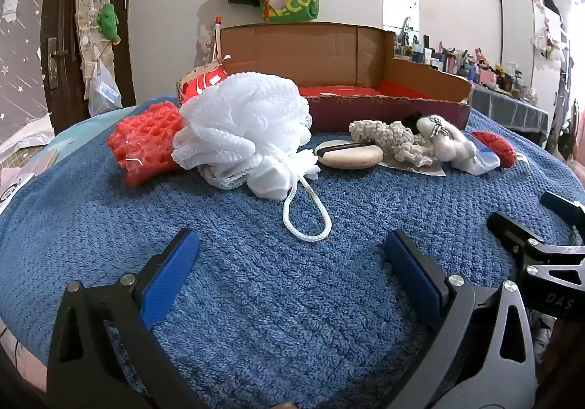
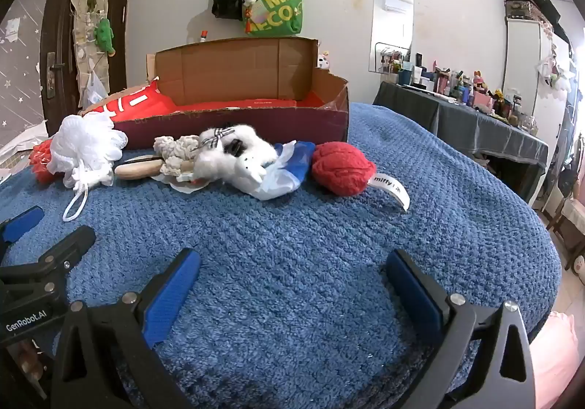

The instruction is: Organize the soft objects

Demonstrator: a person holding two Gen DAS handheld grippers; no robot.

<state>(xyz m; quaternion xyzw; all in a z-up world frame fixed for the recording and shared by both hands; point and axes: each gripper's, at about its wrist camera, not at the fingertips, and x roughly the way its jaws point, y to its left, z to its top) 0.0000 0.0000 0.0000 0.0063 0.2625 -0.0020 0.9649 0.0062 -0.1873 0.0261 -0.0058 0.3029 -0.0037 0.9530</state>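
Soft things lie in a row on a blue towel [image 1: 256, 281] in front of an open cardboard box [image 1: 365, 58]. From the left: a red foam net [image 1: 142, 146], a white mesh bath pouf [image 1: 237, 131] with a cord loop, a beige powder puff [image 1: 351, 155], a knotted rope toy [image 1: 391, 138], a white plush toy [image 2: 234, 156] with a ribbon, and a red knitted ball [image 2: 342, 167] with a white label. My left gripper [image 1: 289, 255] stands open just short of the pouf's cord. My right gripper [image 2: 292, 273] is open too, well short of the plush and ball.
The box [image 2: 237, 80] has a red lining and a red cloth [image 2: 139, 102] at its left end. A blue and white plastic bag [image 2: 289, 167] lies under the plush. Bags hang on the wall behind. A cluttered side table [image 2: 475, 105] stands right of the towel's edge.
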